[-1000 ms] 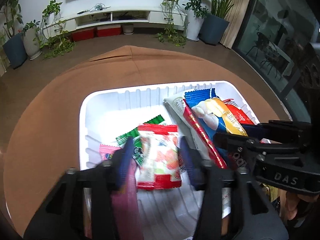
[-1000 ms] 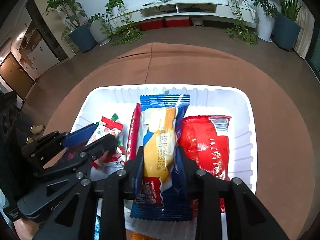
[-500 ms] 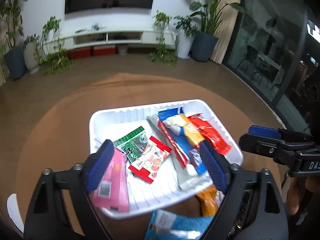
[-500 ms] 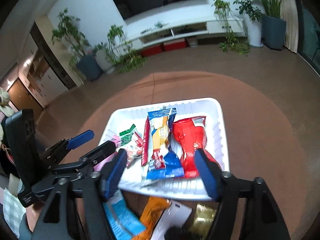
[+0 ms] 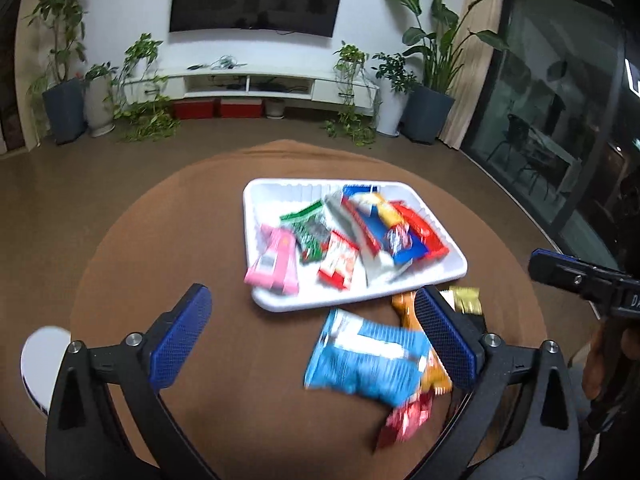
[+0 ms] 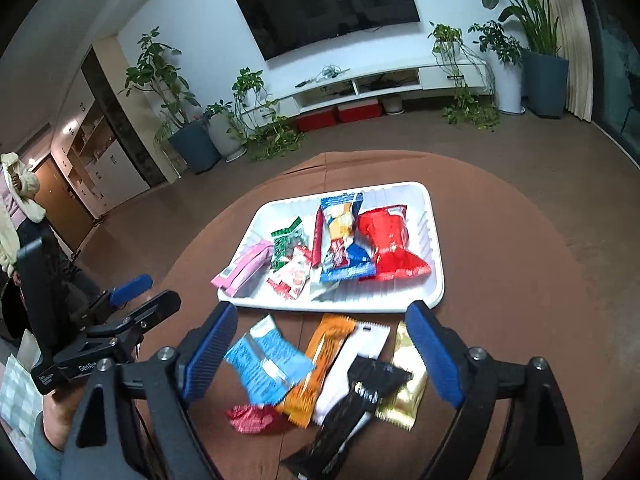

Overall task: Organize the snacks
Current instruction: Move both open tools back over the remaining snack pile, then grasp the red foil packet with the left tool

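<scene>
A white tray [image 5: 256,196] [image 6: 436,264] on the brown table holds a pink packet [image 5: 274,262], a green one [image 5: 306,230], a red-white one [image 5: 338,262], a blue-yellow one [image 6: 342,240] and a red bag [image 6: 390,246]. In front of the tray lie loose snacks: a light-blue packet [image 5: 368,360] [image 6: 268,364], an orange bar [image 6: 320,364], a white one [image 6: 352,364], a black one [image 6: 352,412], a gold one [image 6: 404,380] and a small red one [image 6: 252,418]. My left gripper [image 5: 311,294] and right gripper [image 6: 322,312] hover above these, jaws opening, nothing between them.
The round table [image 5: 160,240] has a brown cloth and drops off all around. A white round object [image 5: 40,360] sits at its near left edge. A person [image 6: 16,200] stands far left. Potted plants and a TV cabinet line the back wall.
Both grippers let go of their packets in the tray, opened wide and pulled back and up. The loose snacks in front of the tray came into view.
</scene>
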Available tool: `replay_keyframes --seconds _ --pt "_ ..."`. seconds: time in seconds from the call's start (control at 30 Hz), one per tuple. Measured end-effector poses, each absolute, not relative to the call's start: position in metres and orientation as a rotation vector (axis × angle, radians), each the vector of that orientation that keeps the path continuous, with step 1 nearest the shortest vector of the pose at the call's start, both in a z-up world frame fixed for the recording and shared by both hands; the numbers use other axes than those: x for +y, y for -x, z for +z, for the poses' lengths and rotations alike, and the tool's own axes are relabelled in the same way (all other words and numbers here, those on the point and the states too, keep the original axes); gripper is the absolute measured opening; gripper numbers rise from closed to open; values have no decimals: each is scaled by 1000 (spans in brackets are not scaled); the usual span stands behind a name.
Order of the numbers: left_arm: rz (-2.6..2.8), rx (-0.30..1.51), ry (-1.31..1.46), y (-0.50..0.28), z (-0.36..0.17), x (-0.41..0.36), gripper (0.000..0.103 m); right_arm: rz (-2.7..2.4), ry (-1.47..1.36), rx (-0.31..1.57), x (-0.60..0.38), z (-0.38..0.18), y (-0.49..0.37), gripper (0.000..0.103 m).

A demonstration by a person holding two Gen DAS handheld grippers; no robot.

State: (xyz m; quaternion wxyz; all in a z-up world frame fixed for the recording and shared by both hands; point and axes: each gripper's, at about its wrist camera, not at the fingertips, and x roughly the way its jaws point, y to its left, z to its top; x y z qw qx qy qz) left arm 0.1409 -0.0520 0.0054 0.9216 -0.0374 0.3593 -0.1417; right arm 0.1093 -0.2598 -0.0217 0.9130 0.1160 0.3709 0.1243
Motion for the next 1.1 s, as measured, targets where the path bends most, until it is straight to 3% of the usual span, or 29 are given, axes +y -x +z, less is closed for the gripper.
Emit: replay_keyframes --seconds 0.3,0.53,0.63,0.7,0.8,1.1 --pt "-321 788 42 -91 -20 -68 103 211 -241 792 -262 -46 -63 89" --pt "-537 888 -212 -74 -43 -121 102 202 -332 870 -280 -81 -46 89" --pt "-576 898 -333 -73 -44 -135 88 205 -352 891 -282 -92 -43 89" --pt "-596 922 -405 -76 -49 -141 73 206 -370 896 -284 -97 -42 89" --pt "-611 981 -479 -81 -59 -146 61 209 -390 897 -286 -100 -41 89" --pt "-663 1051 -533 -93 -77 -163 60 222 -405 904 -286 -106 -41 89"
